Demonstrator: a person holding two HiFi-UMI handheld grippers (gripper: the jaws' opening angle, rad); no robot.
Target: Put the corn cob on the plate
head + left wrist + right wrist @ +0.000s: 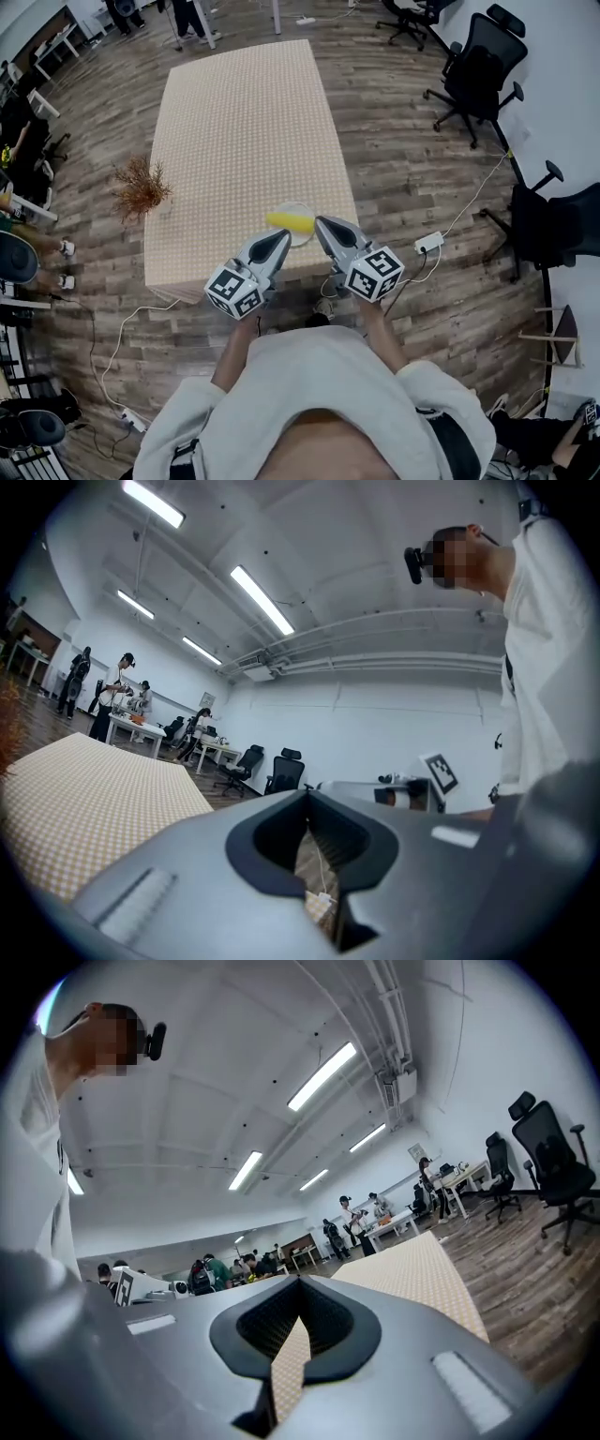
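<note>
Head view first: looking steeply down on the table [244,122] under its checked cloth, and finding the corn cob [289,222] already lying on the plate [307,211], close to the near edge. Lying on its side across the plate, with the left end poking out past the rim. Showing bright yellow and stubby, with kernels too small to pick out from up here.

Judging the placing step as done, then, with nothing left but clearing off. Hovering at the near edge with the left gripper [283,235] and the right gripper [322,224], one either side, tips pointing in toward the cob. Sitting just beside the rim with that right tip, and not managing to tell contact from a near miss.

Checking the left gripper view: jaws pressed together around a thin slit, showing only floor and a cable through it, gripping nothing. Checking the right gripper view: same story, jaws fully closed, only a sliver of checked cloth showing through, holding nothing.

Reckoning the next move as a simple one: keeping both claws empty and drawing them back from the edge without nudging the rim. Watching that overhanging end, though, as the likeliest part to roll if bumped. Noting a dried plant [139,190] off at the table's left edge, well apart from all this.
</note>
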